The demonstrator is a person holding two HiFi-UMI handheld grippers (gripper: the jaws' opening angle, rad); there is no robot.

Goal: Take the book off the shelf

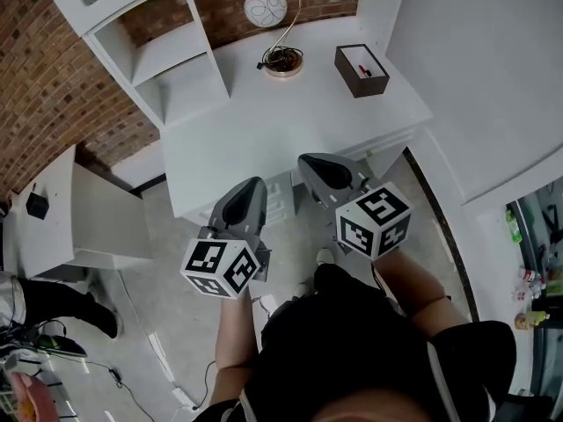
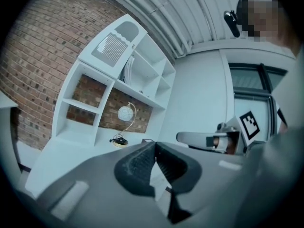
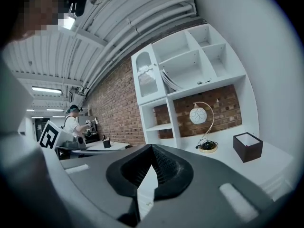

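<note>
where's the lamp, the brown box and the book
lamp [image 1: 266, 9], head view, on its round white shade
brown box [image 1: 350, 78], head view, on its dark near wall
book [image 3: 169, 80], right gripper view, on its leaning edge in the shelf

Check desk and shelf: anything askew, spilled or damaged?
Only the book: it leans slanted toward the left wall of its compartment in the shelf instead of standing upright. The lamp and box sit upright on the desk. No spill or damage shows.

Closed, empty right tongs face a white shelf holding a leaning book.
</note>
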